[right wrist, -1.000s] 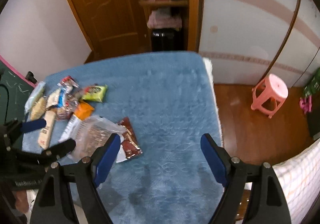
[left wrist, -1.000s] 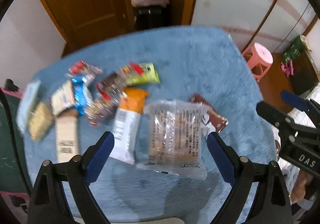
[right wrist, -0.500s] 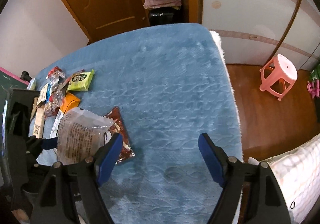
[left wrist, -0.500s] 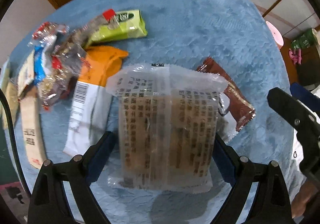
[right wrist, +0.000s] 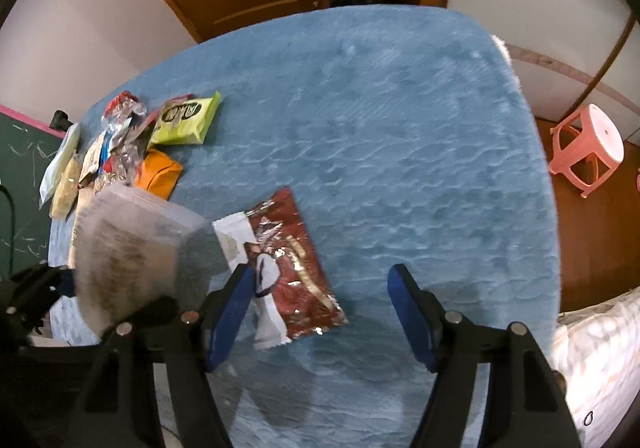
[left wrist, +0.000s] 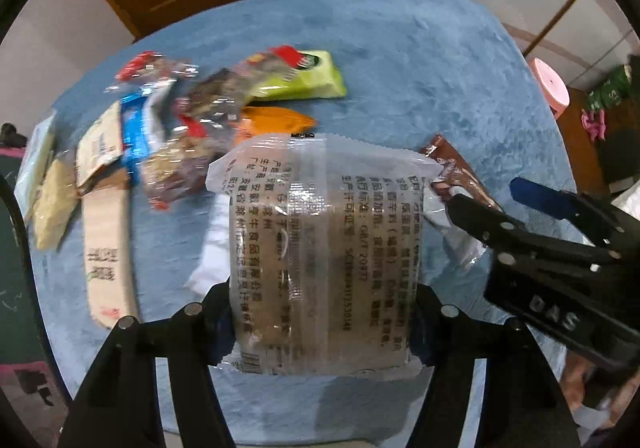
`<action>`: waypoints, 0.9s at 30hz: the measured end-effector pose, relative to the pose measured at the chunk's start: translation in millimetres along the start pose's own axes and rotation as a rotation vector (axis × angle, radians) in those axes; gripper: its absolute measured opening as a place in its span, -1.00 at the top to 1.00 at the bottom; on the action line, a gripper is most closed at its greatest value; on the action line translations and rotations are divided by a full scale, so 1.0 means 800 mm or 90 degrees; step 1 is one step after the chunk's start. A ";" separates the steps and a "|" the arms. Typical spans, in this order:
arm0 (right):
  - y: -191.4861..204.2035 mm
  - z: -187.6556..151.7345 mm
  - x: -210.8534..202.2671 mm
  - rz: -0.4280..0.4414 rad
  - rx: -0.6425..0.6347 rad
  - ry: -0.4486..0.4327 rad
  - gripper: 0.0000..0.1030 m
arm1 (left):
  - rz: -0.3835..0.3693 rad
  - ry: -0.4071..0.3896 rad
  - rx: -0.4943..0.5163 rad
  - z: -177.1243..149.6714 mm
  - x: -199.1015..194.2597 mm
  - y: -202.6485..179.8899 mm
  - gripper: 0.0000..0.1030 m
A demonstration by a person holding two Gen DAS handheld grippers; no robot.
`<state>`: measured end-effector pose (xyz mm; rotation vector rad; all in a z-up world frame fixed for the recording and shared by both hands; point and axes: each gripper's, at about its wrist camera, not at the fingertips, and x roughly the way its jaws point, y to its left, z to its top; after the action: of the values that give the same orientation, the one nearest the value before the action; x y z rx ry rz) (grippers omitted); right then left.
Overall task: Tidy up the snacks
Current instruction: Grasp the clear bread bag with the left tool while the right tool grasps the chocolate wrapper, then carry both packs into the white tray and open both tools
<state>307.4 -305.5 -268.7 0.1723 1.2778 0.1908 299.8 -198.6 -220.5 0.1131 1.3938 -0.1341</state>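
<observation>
Left wrist: left hand-held gripper (left wrist: 320,324) clamps clear pack (left wrist: 320,248) at its near end; light, crushable. Right hand-held gripper (right wrist: 324,312) gapes wide.

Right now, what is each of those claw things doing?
Left gripper: closed on the clear snack packet.
Right gripper: open, holding nothing, above the brown snack packet.

Clear plastic biscuit pack (left wrist: 320,256) sits between the left gripper (left wrist: 320,324) jaws, above the blue fleece blanket (right wrist: 400,135); brown foil packet (right wrist: 292,264) to its right, snack pile (left wrist: 160,135) behind-left
</observation>
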 end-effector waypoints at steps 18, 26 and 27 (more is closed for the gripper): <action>0.076 -0.027 0.020 -0.098 -0.109 0.030 0.06 | -0.038 -0.051 -0.048 -0.043 -0.082 0.072 -0.28; 0.099 -0.061 -0.048 -0.088 -0.068 -0.033 0.21 | -0.027 -0.127 -0.032 -0.096 -0.181 0.108 -0.28; 0.103 -0.068 -0.069 -0.075 -0.064 -0.051 0.21 | -0.025 -0.137 -0.029 -0.105 -0.194 0.111 -0.28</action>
<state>236.2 -237.5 -213.6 0.0193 1.1918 0.1454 206.2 -93.1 -82.5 0.0325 1.1844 -0.1424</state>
